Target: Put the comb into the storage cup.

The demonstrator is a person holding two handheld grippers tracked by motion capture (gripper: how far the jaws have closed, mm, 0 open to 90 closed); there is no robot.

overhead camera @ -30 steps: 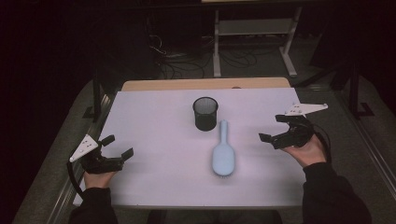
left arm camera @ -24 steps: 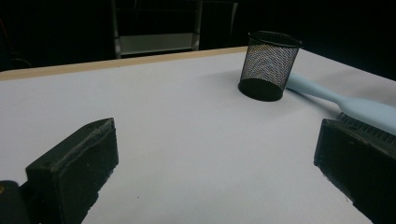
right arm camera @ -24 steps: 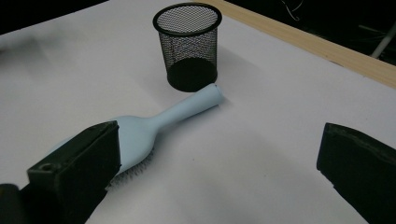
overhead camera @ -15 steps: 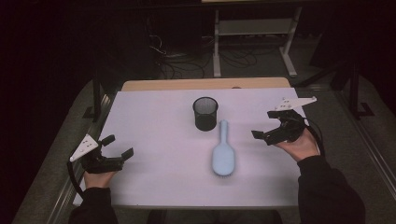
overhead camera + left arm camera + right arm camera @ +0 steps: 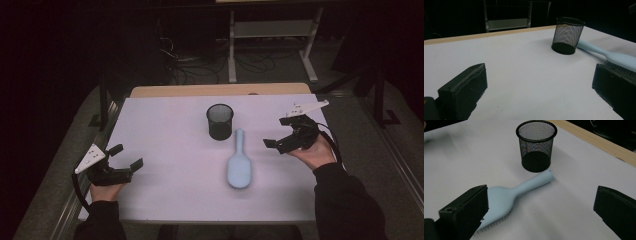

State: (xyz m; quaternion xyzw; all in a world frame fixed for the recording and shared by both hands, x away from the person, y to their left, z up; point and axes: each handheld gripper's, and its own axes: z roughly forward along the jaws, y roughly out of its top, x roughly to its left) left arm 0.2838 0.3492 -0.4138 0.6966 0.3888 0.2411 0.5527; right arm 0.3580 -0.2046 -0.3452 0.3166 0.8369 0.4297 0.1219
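Observation:
A light blue hairbrush (image 5: 239, 165) lies bristles down near the middle of the white table (image 5: 165, 145), its handle pointing at a black mesh cup (image 5: 220, 121) that stands upright just behind it. My right gripper (image 5: 276, 132) hovers open to the right of the brush, jaws wide apart and aimed at it; in the right gripper view the hairbrush (image 5: 511, 197) and the mesh cup (image 5: 536, 146) lie just ahead. My left gripper (image 5: 126, 156) rests open at the table's left front edge, far from both. The left gripper view shows the mesh cup (image 5: 567, 35) and the hairbrush (image 5: 614, 56) beyond its jaws.
A wooden strip (image 5: 220, 90) runs along the table's far edge. Behind it, on the dark floor, stand a metal shelf frame (image 5: 272, 35) and loose cables (image 5: 200, 65). The surroundings are dark.
My right gripper has moved left and slightly forward, closer to the hairbrush. The left gripper, brush and cup have stayed put.

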